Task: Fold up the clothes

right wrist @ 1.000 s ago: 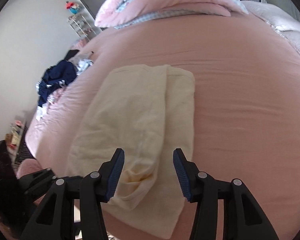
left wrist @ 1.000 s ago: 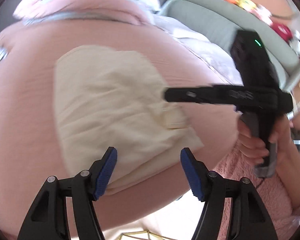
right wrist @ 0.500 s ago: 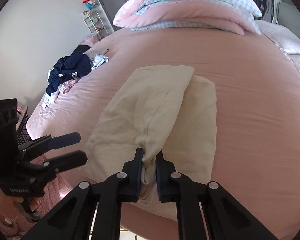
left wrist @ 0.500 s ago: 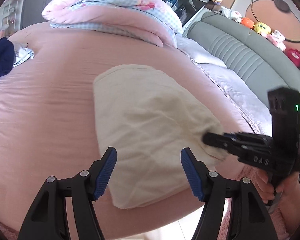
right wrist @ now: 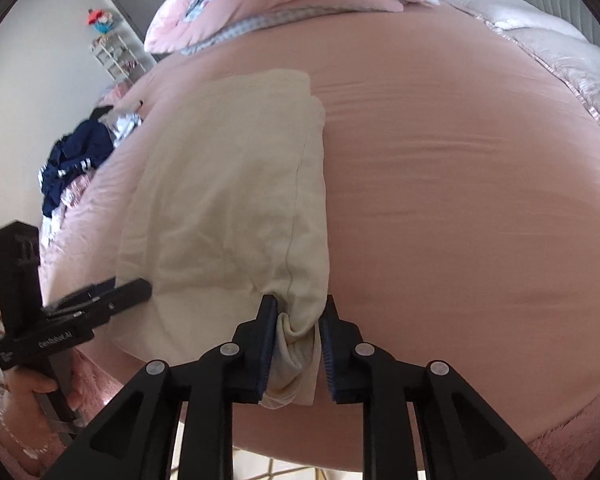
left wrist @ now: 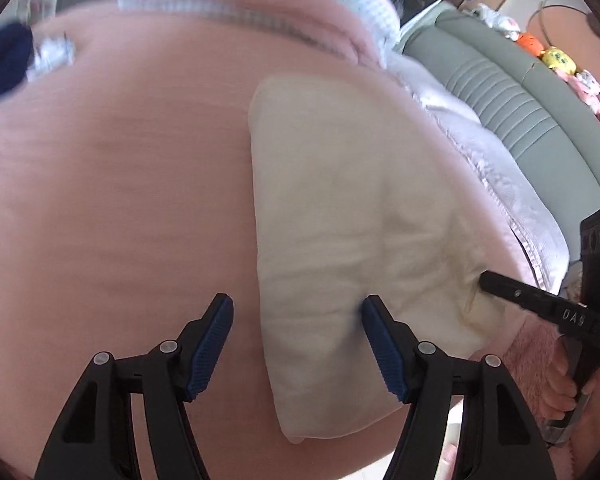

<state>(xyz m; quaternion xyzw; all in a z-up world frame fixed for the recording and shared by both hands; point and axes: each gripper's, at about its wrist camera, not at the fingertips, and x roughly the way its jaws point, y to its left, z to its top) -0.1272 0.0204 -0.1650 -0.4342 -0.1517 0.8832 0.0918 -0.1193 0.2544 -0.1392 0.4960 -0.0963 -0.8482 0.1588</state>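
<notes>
The cream-coloured cotton garment [right wrist: 228, 200], folded lengthwise into a long soft panel, lies on the pink-sheeted bed [right wrist: 460, 200], its near end at the bed's edge. The right tool [right wrist: 296, 344] has just been easing its jaws a little apart after a pinch. They stand narrow, with a bunched corner of the cream hem between them, but the far pad looks clear of the cloth, so I judge this a loose hold at best. The left tool [left wrist: 296, 344] stands wide and holds nothing, its right pad touching the near-left part of the garment, its left pad over bare sheet.

The step looks like taking both near corners for a crosswise fold toward 12 o'clock. To do it well, close the right tool fully on all layers. Bring the left tool over the corner at about 5 o'clock in its view and pinch through every layer. Then lift both evenly, so the edges meet square. A dark blue clothes heap [right wrist: 76, 160] waits at 9 o'clock.
</notes>
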